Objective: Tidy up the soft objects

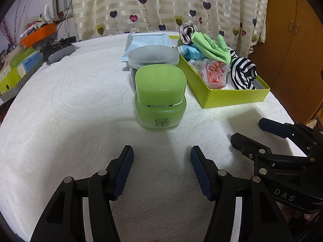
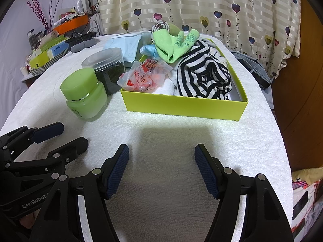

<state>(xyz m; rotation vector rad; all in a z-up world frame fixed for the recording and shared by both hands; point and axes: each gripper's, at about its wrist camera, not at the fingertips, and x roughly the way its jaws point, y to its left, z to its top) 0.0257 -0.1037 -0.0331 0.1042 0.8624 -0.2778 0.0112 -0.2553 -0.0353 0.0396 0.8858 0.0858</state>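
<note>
Hovering side by side over the towel-covered surface [image 2: 161, 141], the left gripper [image 1: 161, 161] and right gripper [image 2: 161, 161] both have their jaws wide and empty. Beyond them the soft things, green socks [image 2: 171, 44], striped cloth [image 2: 203, 76] and snack packets [image 2: 145, 74], lie gathered in the yellow-green box [image 2: 181, 104], while the hard green jar [image 1: 160, 98] stands apart outside it, which suggests the sorting is largely done.

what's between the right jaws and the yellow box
Nothing but bare white towel between the right gripper and the yellow box, seen in the right wrist view.
</note>
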